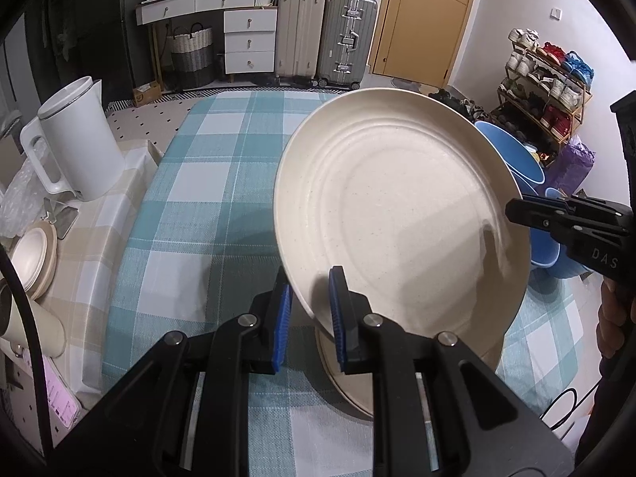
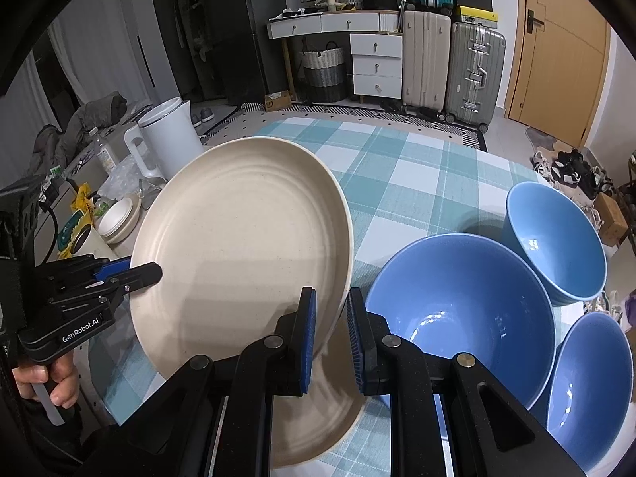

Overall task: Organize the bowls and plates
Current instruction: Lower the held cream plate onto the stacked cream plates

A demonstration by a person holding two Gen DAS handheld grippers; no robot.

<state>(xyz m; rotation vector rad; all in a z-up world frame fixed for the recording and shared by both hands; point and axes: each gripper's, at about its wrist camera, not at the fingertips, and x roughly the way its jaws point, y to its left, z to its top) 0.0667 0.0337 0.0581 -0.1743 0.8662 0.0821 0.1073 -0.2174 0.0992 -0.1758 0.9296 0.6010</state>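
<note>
Both grippers were clamped on the same cream plate (image 1: pixel 401 214), held tilted above the teal checked tablecloth (image 1: pixel 214 183). Left gripper (image 1: pixel 310 318) pinched the rim at the plate's 7 o'clock edge in the left wrist view, blue pads (image 1: pixel 283 326) either side of the rim. Right gripper (image 2: pixel 330 338) gripped the opposite rim, at approx 5 o'clock of the plate in the right wrist view. A second cream plate (image 2: pixel 318 425) lay flat on the cloth right below the raised one; whether the two touched wasn't clear. Three blue bowls sat at 3 o'clock of the plates: a large one (image 2: pixel 469 318) nearest, a smaller one (image 2: pixel 556 238) behind it & another (image 2: pixel 592 389) at 4 o'clock. A white kettle (image 1: pixel 75 139) stood on the side table at 10 o'clock, w/ a small stack of cream dishes (image 1: pixel 33 258) nearer, at 9 o'clock
</note>
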